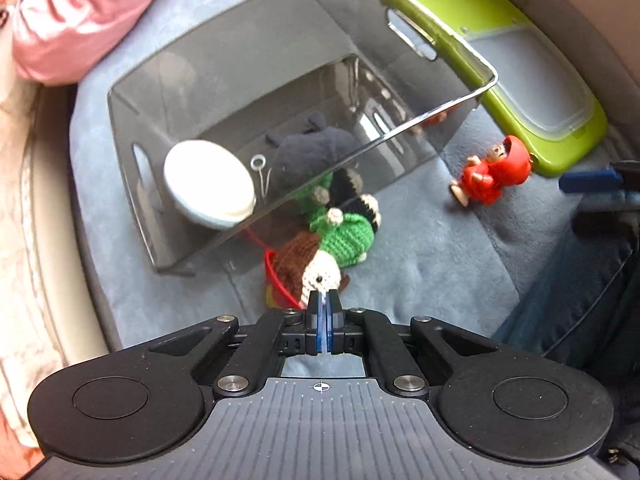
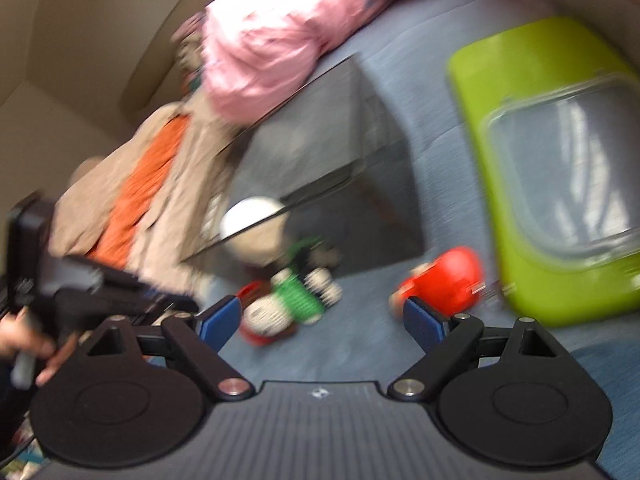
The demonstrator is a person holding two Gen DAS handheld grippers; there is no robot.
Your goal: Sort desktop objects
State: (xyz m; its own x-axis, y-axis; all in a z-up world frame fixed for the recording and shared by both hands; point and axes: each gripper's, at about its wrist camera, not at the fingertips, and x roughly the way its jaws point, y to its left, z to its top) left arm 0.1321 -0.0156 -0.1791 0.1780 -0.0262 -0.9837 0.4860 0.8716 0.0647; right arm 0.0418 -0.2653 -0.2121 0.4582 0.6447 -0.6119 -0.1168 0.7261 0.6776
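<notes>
I'm hovering my left tool [image 1: 323,312], pads pressed together on nothing, just above the knitted doll's [image 1: 326,248] head; its long axis is running away toward the smoky bin [image 1: 168,236]. My right tool [image 2: 322,318] (spread, empty) is sitting farther off.

— What sort of place is this?
— A home, by the look of it: a soft blue-grey blanket [image 1: 440,248] with a pink padded jacket [image 1: 80,12] lying on it.
— Anything else?
— Knitted doll [image 1: 332,240], red toy figure [image 1: 492,172], smoky plastic bin [image 1: 224,80], green lidded container [image 1: 500,52]. Household clutter.
</notes>
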